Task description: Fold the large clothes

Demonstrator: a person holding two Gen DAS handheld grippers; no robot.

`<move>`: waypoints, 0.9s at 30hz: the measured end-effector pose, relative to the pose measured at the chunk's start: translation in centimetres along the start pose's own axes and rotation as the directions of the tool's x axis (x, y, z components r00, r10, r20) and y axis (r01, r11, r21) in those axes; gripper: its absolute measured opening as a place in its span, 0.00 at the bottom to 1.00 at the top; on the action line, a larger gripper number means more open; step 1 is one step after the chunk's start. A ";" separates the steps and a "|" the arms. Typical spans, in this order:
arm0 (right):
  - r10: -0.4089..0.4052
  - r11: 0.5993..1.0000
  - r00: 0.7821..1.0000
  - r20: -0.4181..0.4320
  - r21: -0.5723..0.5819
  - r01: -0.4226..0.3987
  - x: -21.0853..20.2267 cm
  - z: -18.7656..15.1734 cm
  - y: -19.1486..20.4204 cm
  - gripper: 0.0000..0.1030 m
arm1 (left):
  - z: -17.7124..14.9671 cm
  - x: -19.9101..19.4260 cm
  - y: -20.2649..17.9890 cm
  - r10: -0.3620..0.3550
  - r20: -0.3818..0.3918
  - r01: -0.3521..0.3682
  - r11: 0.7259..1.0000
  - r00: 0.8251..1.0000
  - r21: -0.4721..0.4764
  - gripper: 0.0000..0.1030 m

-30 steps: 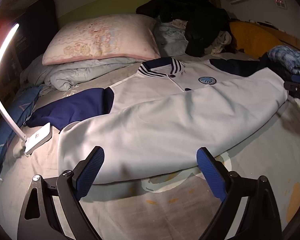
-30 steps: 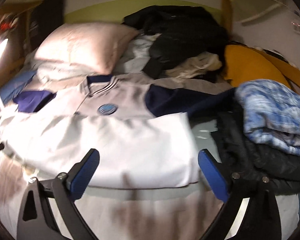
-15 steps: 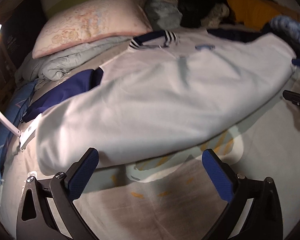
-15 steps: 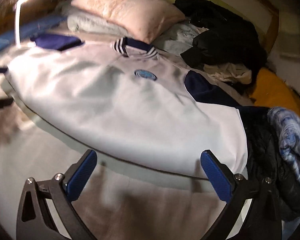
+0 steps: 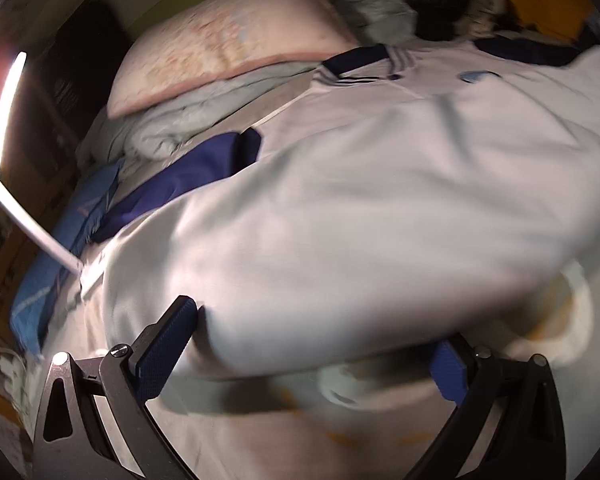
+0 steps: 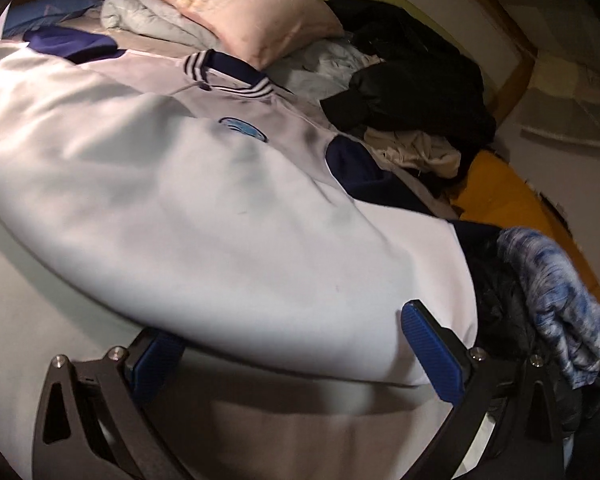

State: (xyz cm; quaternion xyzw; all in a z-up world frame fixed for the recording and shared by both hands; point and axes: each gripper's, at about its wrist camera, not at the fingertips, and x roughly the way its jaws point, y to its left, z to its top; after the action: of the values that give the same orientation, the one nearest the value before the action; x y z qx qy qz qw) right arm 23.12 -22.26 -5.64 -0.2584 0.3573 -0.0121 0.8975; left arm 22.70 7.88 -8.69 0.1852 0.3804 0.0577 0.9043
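Nearest in both wrist views, each gripper sits at the hem of a white varsity-style jacket [image 5: 372, 208] spread front-up across the bed [image 5: 260, 432]. The left gripper [image 5: 308, 356] has its jaws at full spread, empty, with the jacket's lower left corner just between the blue pads [image 5: 164, 352]. The right gripper [image 6: 296, 352] is likewise spread wide and holds nothing; the hem near the lower right corner runs across its gap, one pad lying over the cloth and the other partly under the hem edge.

The step in hand looks like the approach for the first fold: both corners of the hem are about to be taken. The next move calls for sliding a finger under the cloth at each corner, closing, then lifting the hem toward the striped collar [image 6: 224, 74] without dragging the navy sleeves [image 5: 188, 184].

Beyond the collar, toward the head of the bed, lie a pink pillow [image 6: 240, 4] and a heap of dark clothes [image 6: 416, 80]; a lit lamp [image 5: 4, 120] stands at the left edge.
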 end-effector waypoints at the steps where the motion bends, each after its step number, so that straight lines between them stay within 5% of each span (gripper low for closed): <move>1: -0.006 1.000 1.000 -0.005 0.012 0.006 0.3 0.1 -0.4 1.00 | 0.1 0.4 0.6 -0.008 -0.004 0.007 1.000 1.000 -0.026 1.00; 3: -0.008 0.999 1.000 -0.018 0.040 0.009 1.1 0.3 -1.1 1.00 | 0.1 0.9 1.9 -0.031 -0.002 0.030 0.995 1.000 -0.097 0.88; 5: 0.008 0.996 0.999 -0.036 0.089 -0.004 1.8 0.5 -2.1 1.00 | 0.2 1.5 3.3 -0.096 -0.011 0.093 0.980 0.995 -0.175 0.47; 6: 0.010 0.993 0.999 -0.037 0.114 -0.006 1.9 0.5 -2.5 0.97 | 0.0 1.5 4.0 -0.120 -0.006 0.116 0.969 0.993 -0.220 0.39; 8: 0.042 0.988 0.999 -0.030 0.152 -0.037 1.9 0.4 -3.2 0.51 | -0.2 1.3 5.3 -0.173 0.020 0.171 0.941 0.985 -0.292 0.27; 11: 0.089 0.975 0.996 0.022 0.204 -0.091 0.8 0.3 -3.8 0.30 | -0.4 0.3 5.8 -0.200 0.024 0.195 0.913 0.980 -0.357 0.24; 15: 0.153 0.930 0.983 0.101 0.321 -0.178 -1.5 -0.1 -4.9 0.24 | -0.7 -2.8 6.0 -0.184 0.063 0.193 0.891 0.981 -0.411 0.23; 19: 0.169 0.917 0.969 0.178 0.333 -0.221 -5.0 -0.3 -5.1 0.22 | -1.6 -6.2 7.4 -0.243 0.104 0.263 0.842 0.964 -0.471 0.22; 27: 0.219 0.911 0.952 0.214 0.304 -0.278 -11.0 -3.2 -3.2 0.23 | -6.1 -10.6 7.2 -0.270 0.095 0.284 0.857 0.958 -0.431 0.22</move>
State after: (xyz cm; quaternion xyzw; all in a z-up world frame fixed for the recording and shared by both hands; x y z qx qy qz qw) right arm 13.35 -24.18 0.89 -0.0567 0.2996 0.0654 0.9501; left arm 11.21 13.71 -2.81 -0.0796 0.3660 0.0086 0.9272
